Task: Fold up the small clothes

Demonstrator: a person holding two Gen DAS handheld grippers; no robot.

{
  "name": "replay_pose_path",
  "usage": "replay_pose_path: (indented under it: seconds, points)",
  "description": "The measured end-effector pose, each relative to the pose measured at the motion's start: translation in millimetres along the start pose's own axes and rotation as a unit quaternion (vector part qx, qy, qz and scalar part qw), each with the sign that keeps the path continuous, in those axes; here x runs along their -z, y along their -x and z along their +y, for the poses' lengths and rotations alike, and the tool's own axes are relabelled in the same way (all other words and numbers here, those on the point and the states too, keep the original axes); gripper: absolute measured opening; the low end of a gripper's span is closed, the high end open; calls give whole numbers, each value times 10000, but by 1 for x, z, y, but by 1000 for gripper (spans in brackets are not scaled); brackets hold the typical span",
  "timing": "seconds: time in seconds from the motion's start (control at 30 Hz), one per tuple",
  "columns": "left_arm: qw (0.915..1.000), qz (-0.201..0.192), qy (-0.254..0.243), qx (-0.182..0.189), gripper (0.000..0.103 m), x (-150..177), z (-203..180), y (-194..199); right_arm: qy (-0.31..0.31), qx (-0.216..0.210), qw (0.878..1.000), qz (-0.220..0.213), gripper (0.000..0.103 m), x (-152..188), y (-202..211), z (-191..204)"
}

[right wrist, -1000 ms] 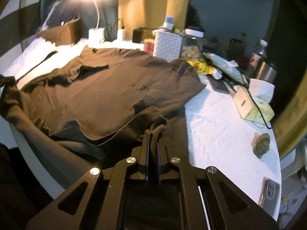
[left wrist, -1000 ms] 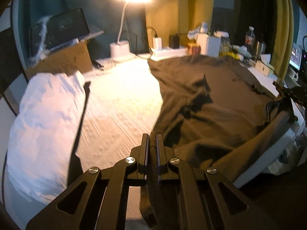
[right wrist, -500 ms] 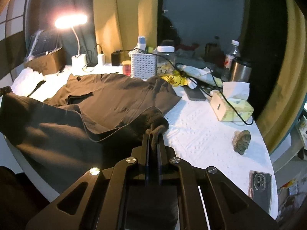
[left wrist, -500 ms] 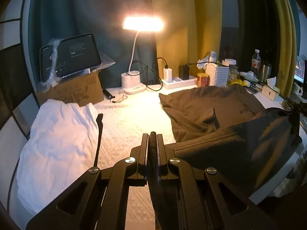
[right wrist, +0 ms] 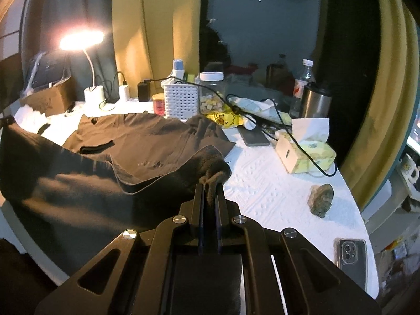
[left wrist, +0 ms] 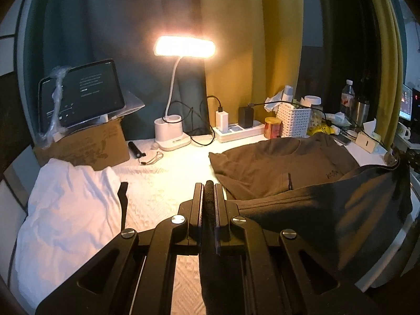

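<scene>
Left wrist view: your left gripper (left wrist: 209, 193) has its fingers pinched tight on the dark T-shirt (left wrist: 275, 168) hem, lifting it to fold; the rest lies ahead and right of the fingers on the tabletop (left wrist: 162, 191). The chest print is unreadable.

Right wrist view: your right gripper (right wrist: 209, 190) clamps the other hem corner, stretching the lifted edge leftward.

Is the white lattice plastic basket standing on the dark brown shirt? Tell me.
No. The white lattice plastic basket stands on the bare white tabletop behind the dark brown shirt.
</scene>
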State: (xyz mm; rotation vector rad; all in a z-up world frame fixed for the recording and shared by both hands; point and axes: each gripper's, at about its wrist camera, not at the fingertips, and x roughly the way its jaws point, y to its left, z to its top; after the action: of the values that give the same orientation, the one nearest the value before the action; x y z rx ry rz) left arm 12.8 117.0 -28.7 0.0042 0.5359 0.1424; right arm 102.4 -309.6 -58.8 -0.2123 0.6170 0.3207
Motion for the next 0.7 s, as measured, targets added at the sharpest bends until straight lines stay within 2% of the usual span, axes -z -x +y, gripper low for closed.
replay_pose_path:
  seconds: [0.17, 0.33, 0.7]
  points:
    - [10000, -46, -84, -19, 5, -12, 2, -8, -130, 203, 9997, -79, 8, -3, -3, 0]
    - [9998, -40, -179, -26, 5, -23, 3, -19, -403, 264, 9986, -204, 8, -9, -7, -4]
    - [9999, -7, -102, -62, 5, -36, 8, -42, -578, 324, 9974, -270, 8, -22, -25, -11]
